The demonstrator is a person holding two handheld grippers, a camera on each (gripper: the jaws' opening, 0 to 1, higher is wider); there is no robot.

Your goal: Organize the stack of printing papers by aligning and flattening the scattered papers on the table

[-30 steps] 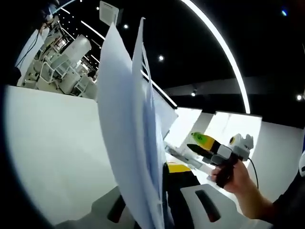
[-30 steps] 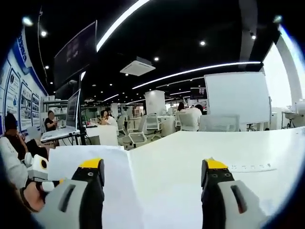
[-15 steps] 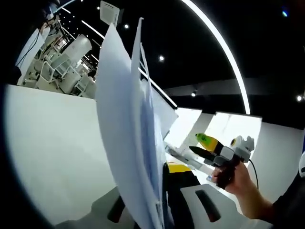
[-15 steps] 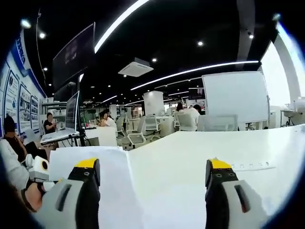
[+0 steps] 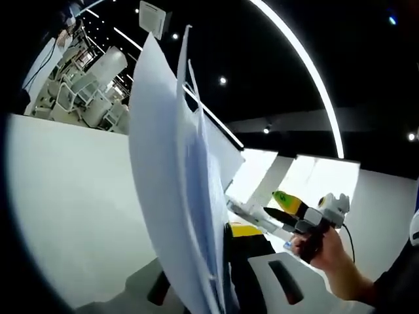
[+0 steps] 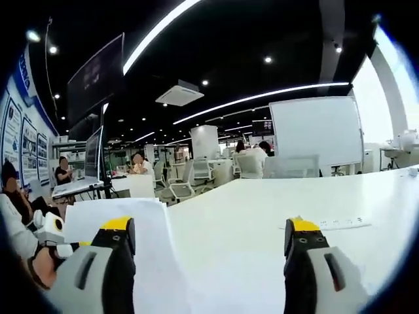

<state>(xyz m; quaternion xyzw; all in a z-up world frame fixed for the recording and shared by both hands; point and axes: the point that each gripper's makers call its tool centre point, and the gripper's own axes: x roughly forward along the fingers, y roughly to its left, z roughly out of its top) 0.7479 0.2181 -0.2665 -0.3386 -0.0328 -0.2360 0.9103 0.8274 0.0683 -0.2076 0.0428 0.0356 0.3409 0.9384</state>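
Note:
A stack of white printing papers stands on edge between the jaws of my left gripper, which is shut on it. The sheets fan apart a little at the top, above the white table. Past the stack, a hand holds my right gripper clear of the paper. In the right gripper view my right gripper stands wide open with nothing between its yellow-tipped jaws. The papers show at the lower left there, with the left gripper behind them.
A white power strip lies on the table to the right. Beyond the far edge are office chairs, a whiteboard, a monitor and seated people.
My right gripper's jaws have spread a little wider. In the left gripper view it has drifted slightly right and down. The papers stay clamped, their top leaning slightly further left.

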